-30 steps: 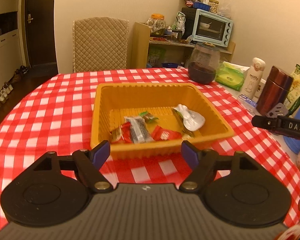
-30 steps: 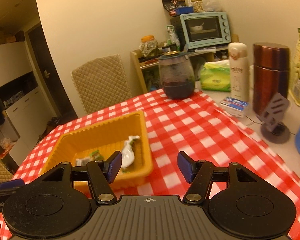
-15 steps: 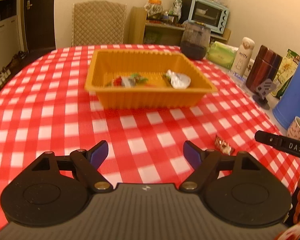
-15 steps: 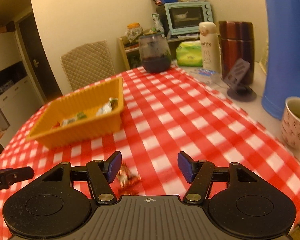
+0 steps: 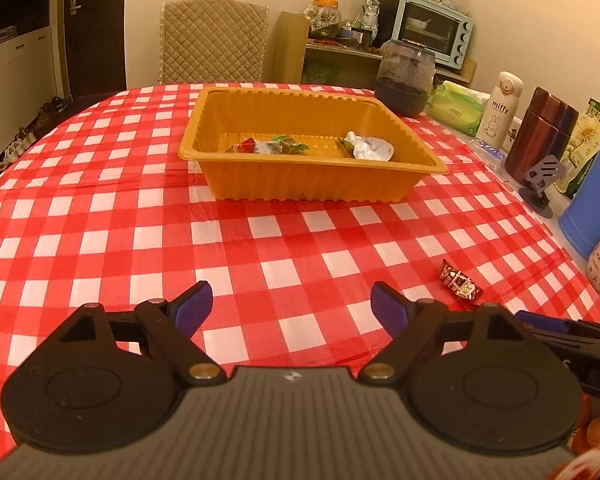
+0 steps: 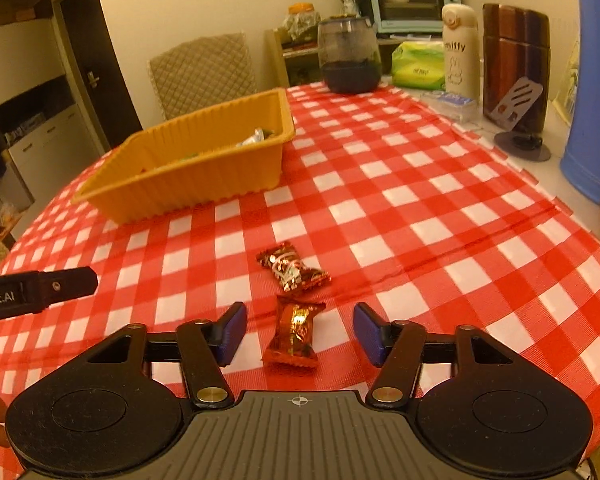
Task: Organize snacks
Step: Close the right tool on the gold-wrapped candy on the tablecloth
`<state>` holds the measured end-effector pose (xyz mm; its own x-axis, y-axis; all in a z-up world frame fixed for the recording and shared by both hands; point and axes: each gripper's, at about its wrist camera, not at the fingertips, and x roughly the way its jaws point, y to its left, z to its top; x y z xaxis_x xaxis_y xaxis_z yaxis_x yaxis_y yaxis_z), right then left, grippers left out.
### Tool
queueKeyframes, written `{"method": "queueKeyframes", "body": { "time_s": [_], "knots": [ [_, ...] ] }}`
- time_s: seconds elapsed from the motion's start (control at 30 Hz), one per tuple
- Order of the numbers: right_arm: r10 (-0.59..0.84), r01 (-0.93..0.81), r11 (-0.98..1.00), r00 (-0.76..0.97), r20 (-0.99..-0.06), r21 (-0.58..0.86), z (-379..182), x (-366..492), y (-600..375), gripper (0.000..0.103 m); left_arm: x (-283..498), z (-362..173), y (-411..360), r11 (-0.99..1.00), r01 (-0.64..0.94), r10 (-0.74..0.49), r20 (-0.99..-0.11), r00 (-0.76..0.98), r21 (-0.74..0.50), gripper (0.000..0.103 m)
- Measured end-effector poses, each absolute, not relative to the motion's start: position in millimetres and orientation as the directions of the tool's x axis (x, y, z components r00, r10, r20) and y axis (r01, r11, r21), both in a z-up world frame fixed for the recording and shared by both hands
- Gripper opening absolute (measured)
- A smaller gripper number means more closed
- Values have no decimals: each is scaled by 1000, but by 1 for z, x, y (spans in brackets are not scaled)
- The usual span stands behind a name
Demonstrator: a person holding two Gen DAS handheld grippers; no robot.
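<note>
Between the right tongs [image 6: 299,333], a candy [image 6: 294,334] is wrapped in glossy, crinkled foil. Beyond them, the ribbed orange tray [image 6: 204,176] is seen as matt plastic; smooth, faintly shiny checked tablecloth [image 6: 400,216] is spread underneath.

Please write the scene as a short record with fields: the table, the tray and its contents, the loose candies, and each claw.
table: red and white checked cloth
tray: orange tray, several wrapped snacks inside
loose candies: two, both outside the tray; nearer candy, farther candy
right claw: jaws closing, nearer candy between them, pads not touching it
left claw: jaws opening, nothing between them
table edge: white bottle, brown flask, dark jar
</note>
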<state>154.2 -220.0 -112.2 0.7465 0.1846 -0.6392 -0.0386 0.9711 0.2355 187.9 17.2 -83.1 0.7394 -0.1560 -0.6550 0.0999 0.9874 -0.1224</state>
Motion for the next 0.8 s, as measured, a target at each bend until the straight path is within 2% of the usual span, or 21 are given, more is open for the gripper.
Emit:
{"method": "queueKeyframes", "body": {
  "time_s": [0.03, 0.4, 0.5, 0.8],
  "knots": [
    [184, -38, 972, 742, -644, 234, -114, 155, -220, 46, 189, -84, 17, 987, 100, -159, -660, 734, -127, 85],
    [188, -66, 976, 725, -662, 206, -121, 161, -214, 32, 194, -87, 5, 980, 133, -200, -692, 693, -150, 85],
    [188, -67, 977, 721, -667, 203, -122, 162, -213, 24, 195, -89, 3, 980, 133, -201, -700, 685, -151, 85],
    [162, -38, 979, 737, -656, 199, -113, 163, -221, 22, 199, -93, -9, 976, 151, -216, -716, 664, -154, 85]
  ]
}}
